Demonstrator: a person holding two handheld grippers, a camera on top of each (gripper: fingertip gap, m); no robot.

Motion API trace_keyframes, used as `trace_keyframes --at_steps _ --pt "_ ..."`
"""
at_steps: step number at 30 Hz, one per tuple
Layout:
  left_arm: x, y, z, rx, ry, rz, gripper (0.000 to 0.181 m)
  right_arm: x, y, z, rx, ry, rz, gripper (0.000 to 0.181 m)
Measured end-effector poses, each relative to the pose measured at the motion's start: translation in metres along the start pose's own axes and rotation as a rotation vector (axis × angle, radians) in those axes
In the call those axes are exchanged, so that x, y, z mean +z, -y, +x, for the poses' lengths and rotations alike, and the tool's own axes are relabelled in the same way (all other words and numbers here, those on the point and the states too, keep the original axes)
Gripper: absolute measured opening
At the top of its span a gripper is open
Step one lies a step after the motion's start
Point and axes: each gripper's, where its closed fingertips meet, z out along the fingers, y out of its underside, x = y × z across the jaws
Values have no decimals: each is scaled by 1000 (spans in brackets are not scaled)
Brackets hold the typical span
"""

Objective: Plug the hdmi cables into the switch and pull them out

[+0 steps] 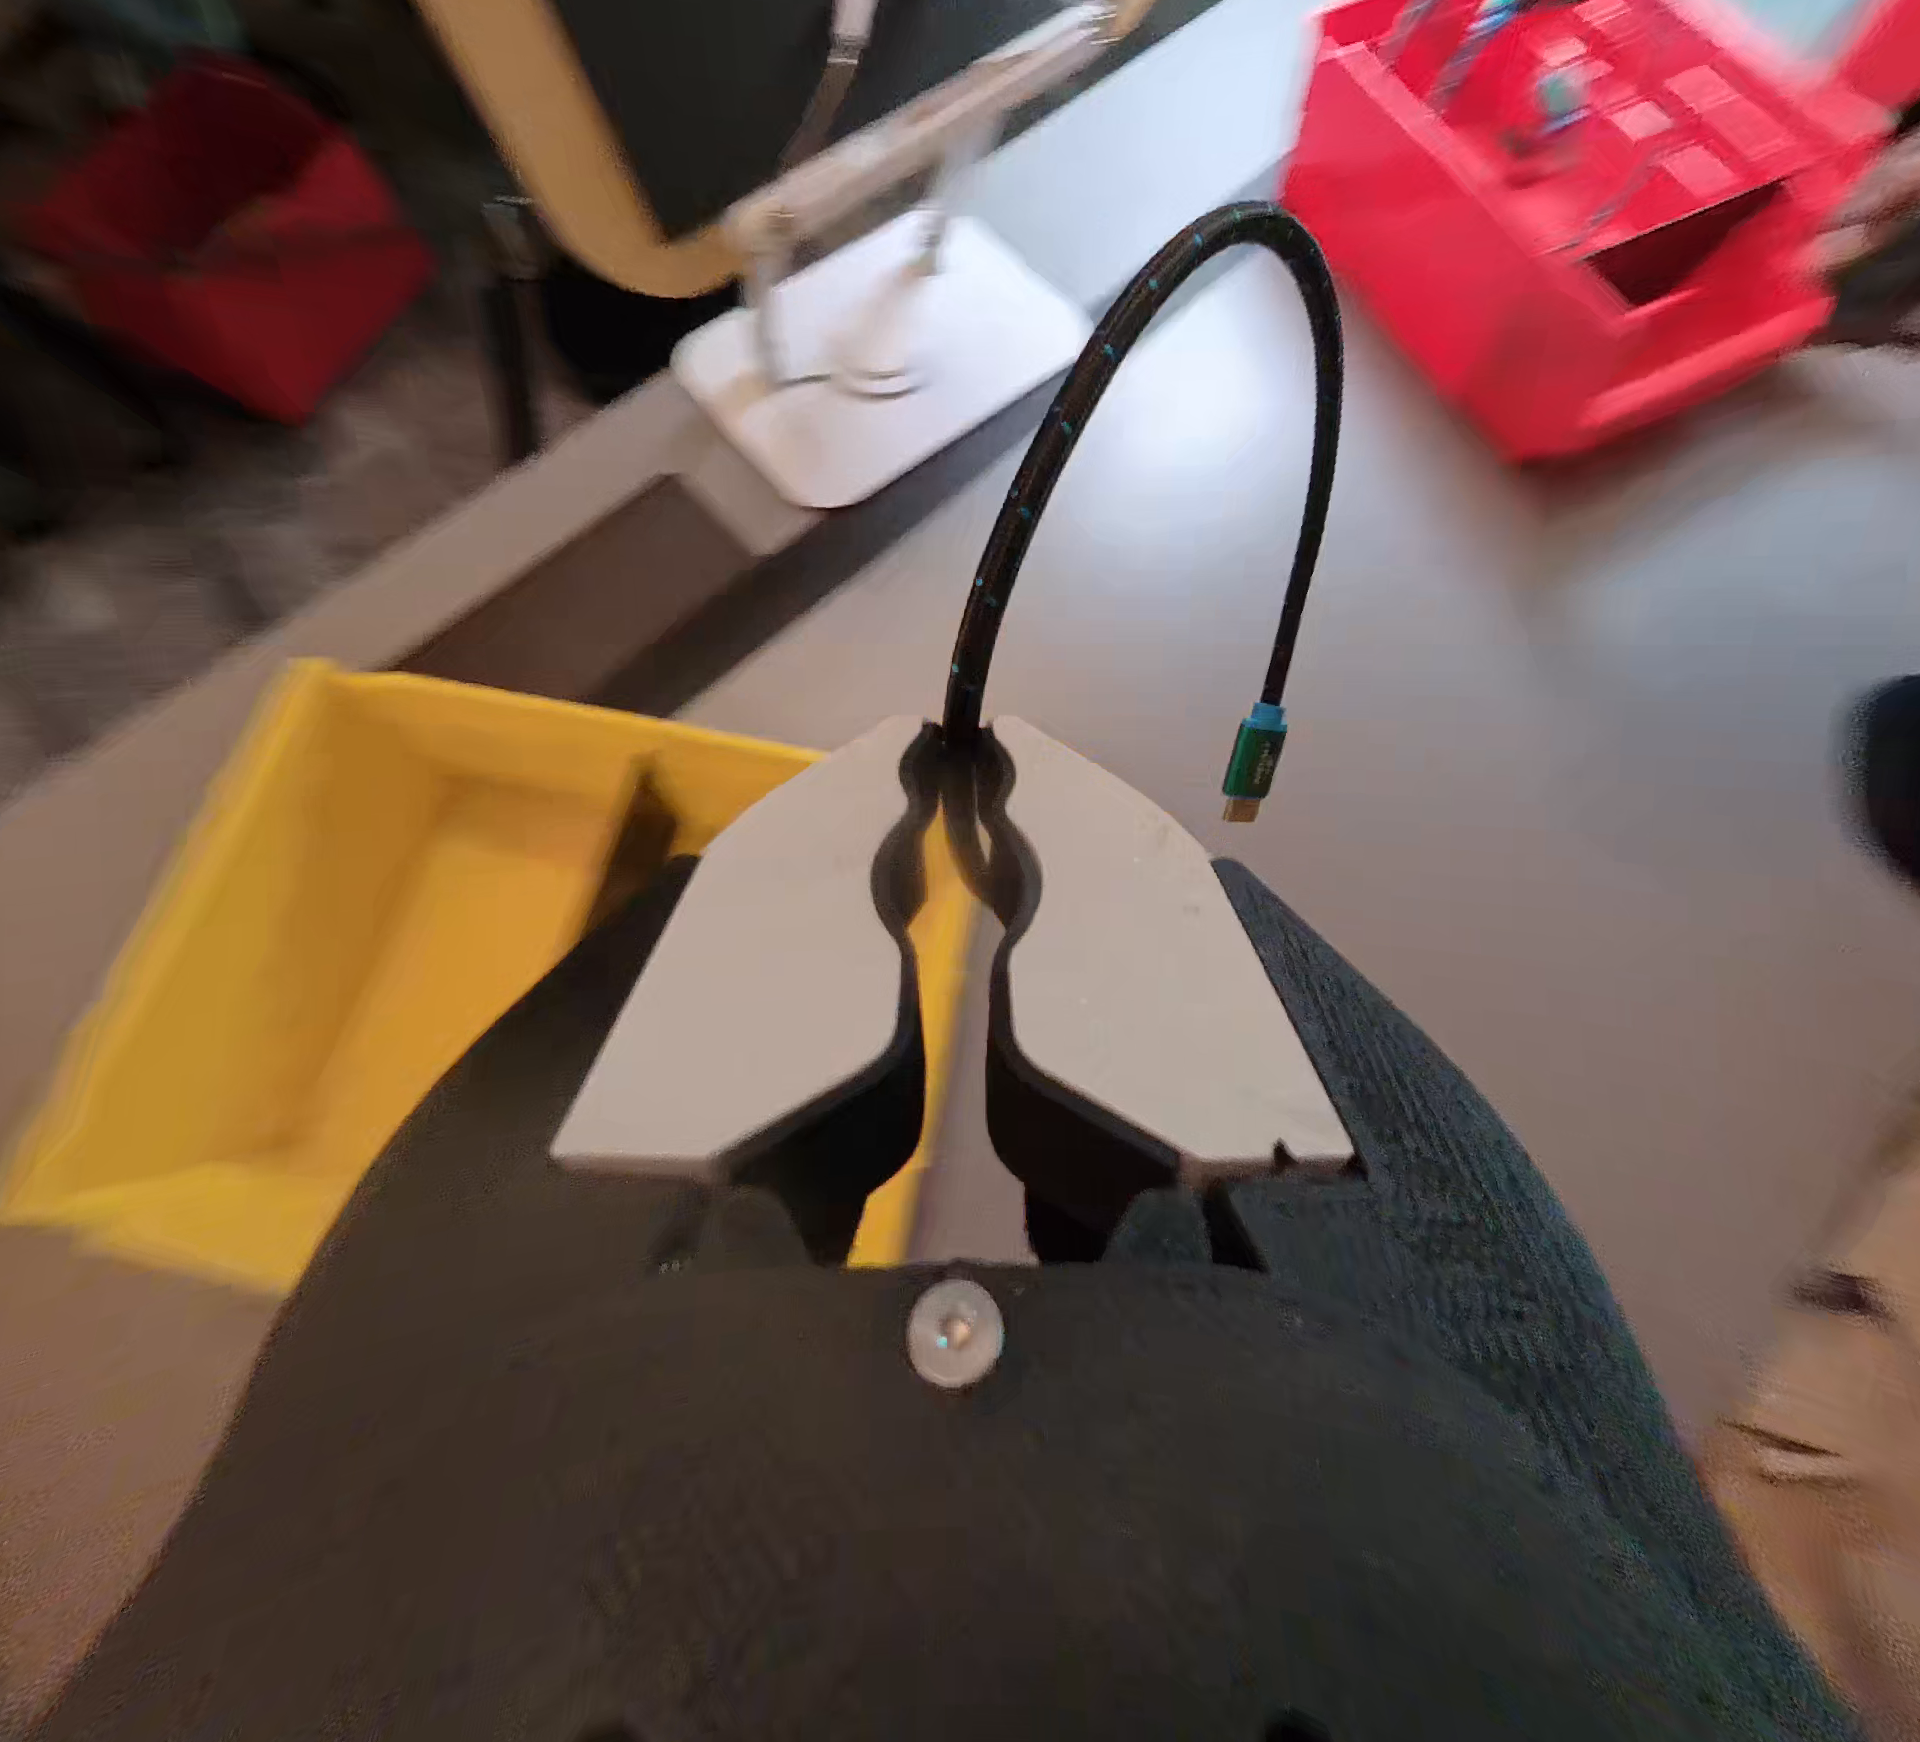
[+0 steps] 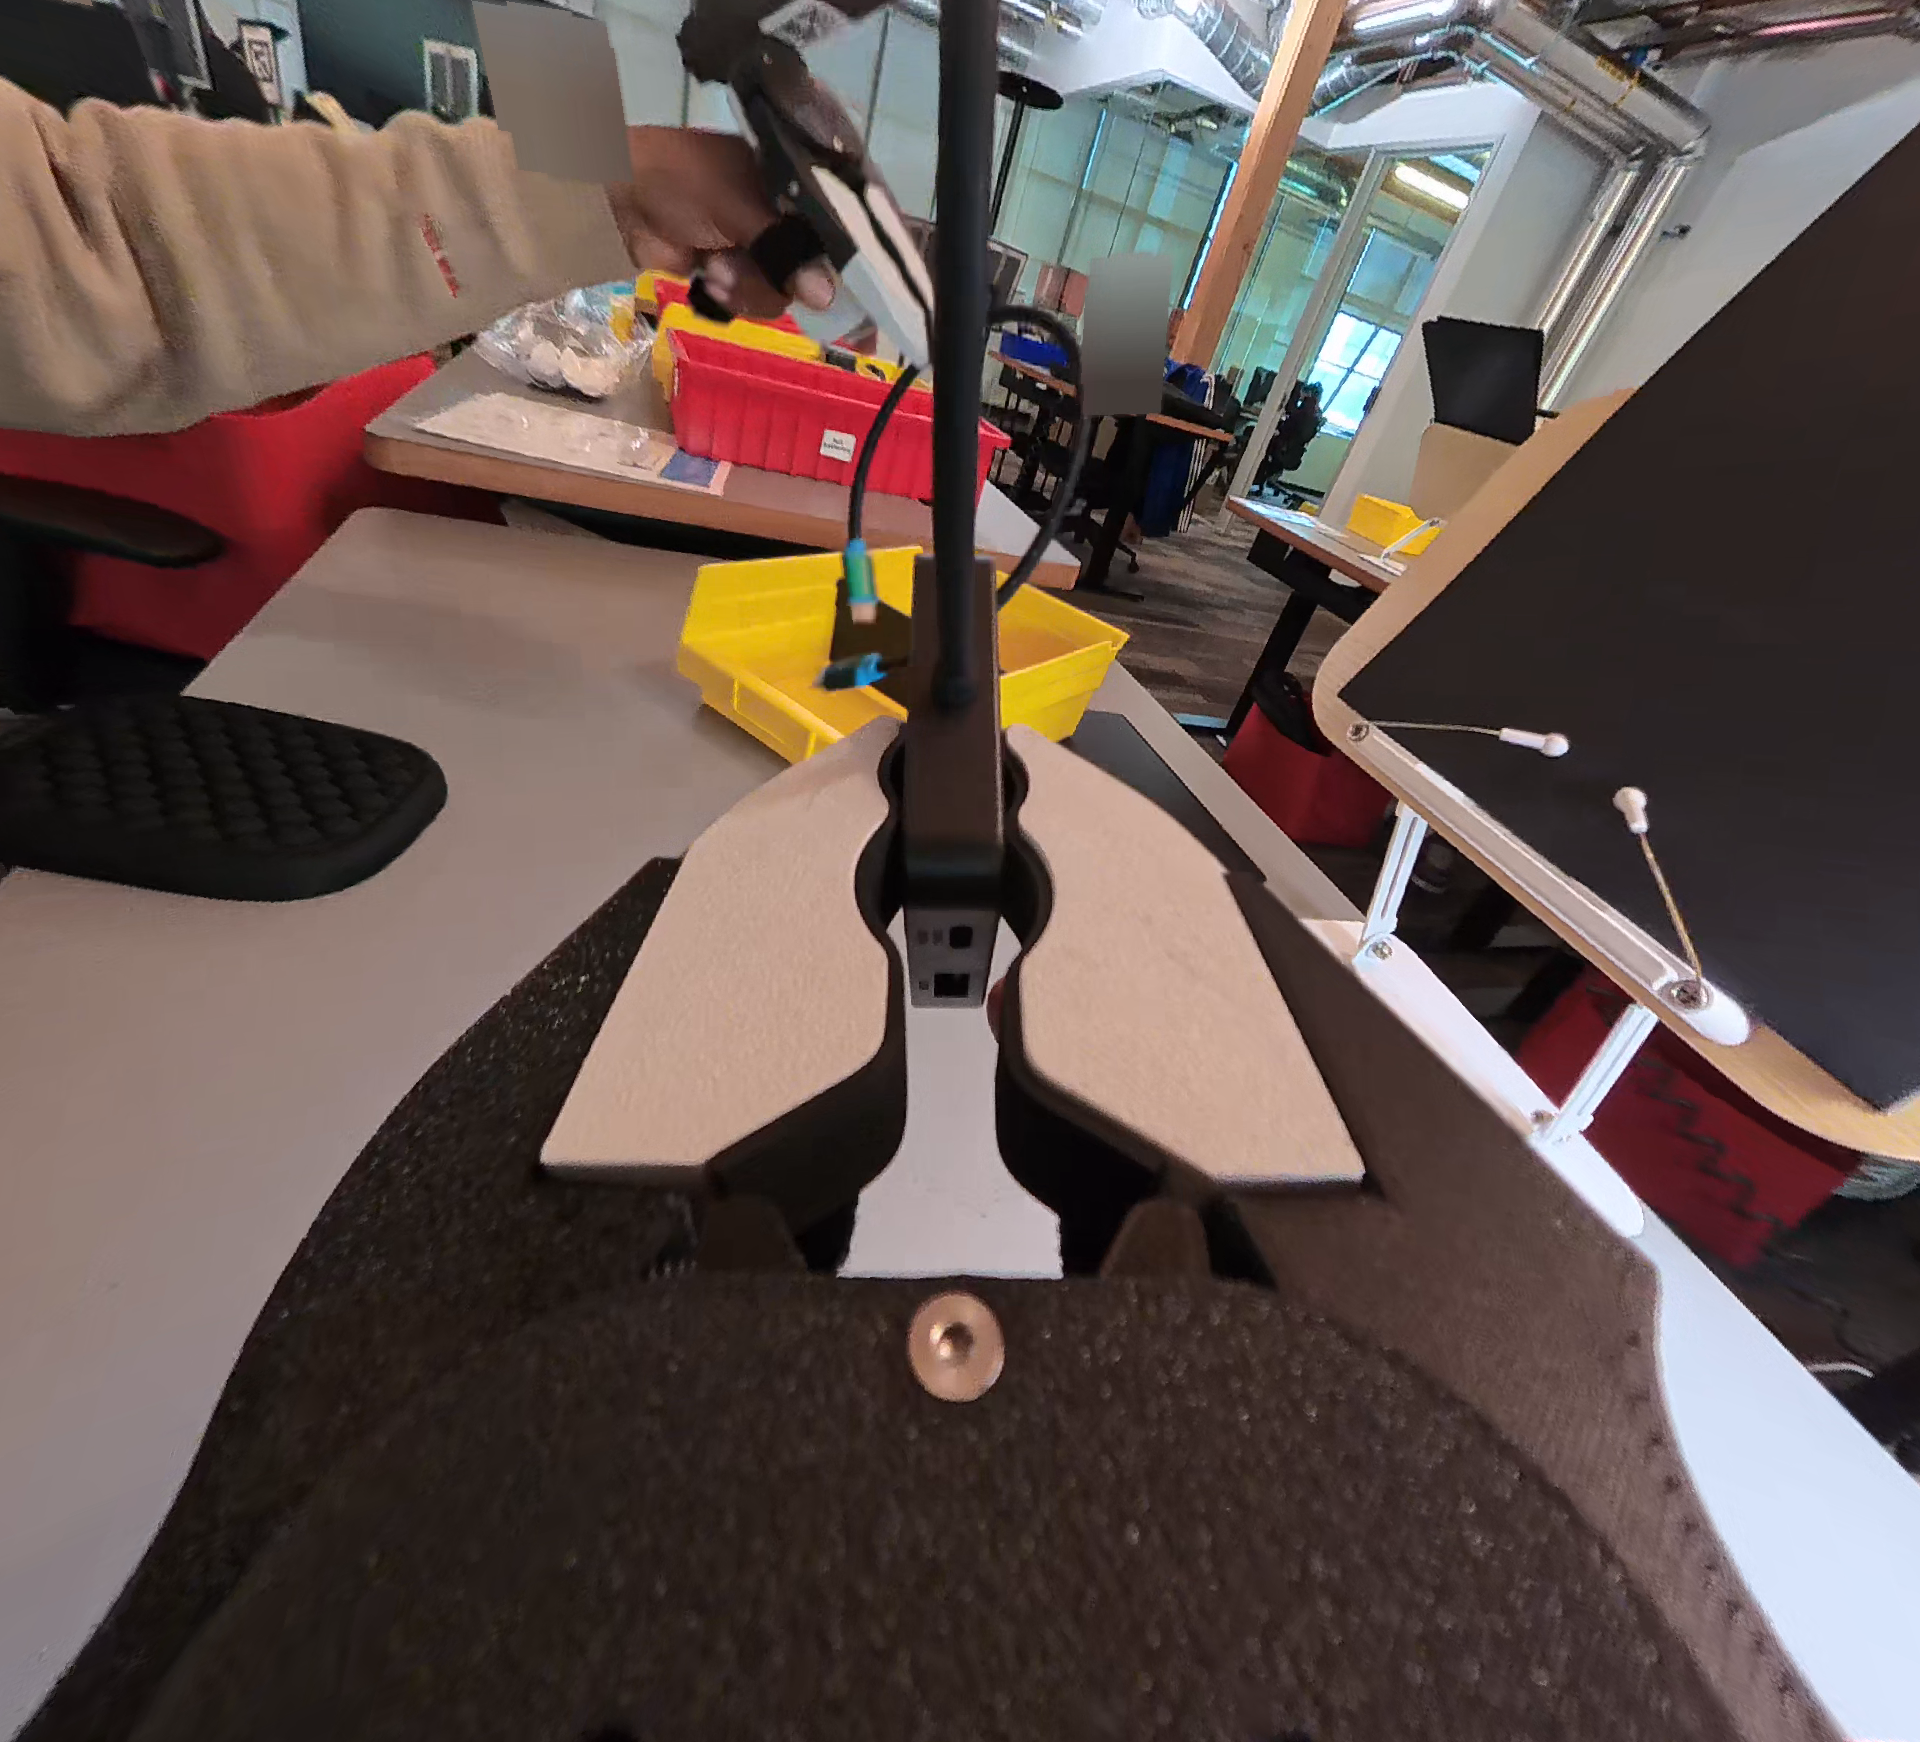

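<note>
HDMI cable (image 1: 1304,404): black braided sheath with blue flecks, clamped between the tips of the left gripper (image 1: 961,742). Jaw state, left: clenched on the cable sheath, with only the cable's thickness between the pads. Beyond the jaw tips the cable rises, arches over to the right and hangs down. Its green connector (image 1: 1257,752) hangs free to the right of the jaws, above the grey tabletop (image 1: 1507,757), touching nothing.

HDMI switch (image 2: 951,819): narrow black box, held upright between the pads of the right gripper (image 2: 951,757). Jaw state, right: clenched on the switch body. The face with small ports is turned toward the camera and sits in the gap between the pads. A thick black lead (image 2: 964,238) leaves the switch at the jaw tips and runs straight up out of view.

In the right wrist view, the left gripper appears beyond and above the right jaws, held in a person's hand (image 2: 717,217) with a beige sleeve; the cable hangs from it, its connector just left of the switch's far end.

Yellow bin (image 1: 312,913): lies to the left of the left jaws and partly beneath them. Red bin (image 1: 1579,217): lies beyond the left jaws to the right, blurred; it holds cables.
</note>
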Motion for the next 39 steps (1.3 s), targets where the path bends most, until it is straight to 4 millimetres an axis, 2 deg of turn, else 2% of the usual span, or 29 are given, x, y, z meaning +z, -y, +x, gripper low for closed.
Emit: trace_keyframes --at_steps 3,7,9,11,14,17,20,23,25,28,33,35,39 --pt "38 -23 59 -148 -211 9 7 -6 8 0 -3 -5 23 13" --pt "107 -83 119 -364 -371 42 7 -16 18 2 -12 -23 46 14" --pt "133 -111 132 -419 -379 57 7 -19 21 3 -15 -29 53 13" --pt "146 -128 134 -440 -365 86 7 -21 22 4 -12 -29 58 14" --pt "148 -143 131 -395 -343 64 8 -19 20 6 -2 -24 61 14" --pt "133 -145 130 -122 -289 39 18 -17 16 6 5 -18 53 14" --pt "116 -154 151 184 -359 -62 24 -15 14 6 13 -11 50 13" --pt "107 -179 177 435 -478 -208 30 -12 13 4 25 4 55 13" --pt "106 -197 190 539 -562 -301 32 -10 11 2 32 14 53 13" --pt "112 -217 194 665 -633 -419 32 -7 8 1 47 28 51 13" --pt "128 -232 193 789 -694 -530 28 -3 0 0 60 39 30 13" --pt "131 -237 201 786 -741 -558 18 -2 -2 1 62 38 19 14" --pt "148 -224 220 655 -710 -479 16 -4 -6 4 79 39 23 14"
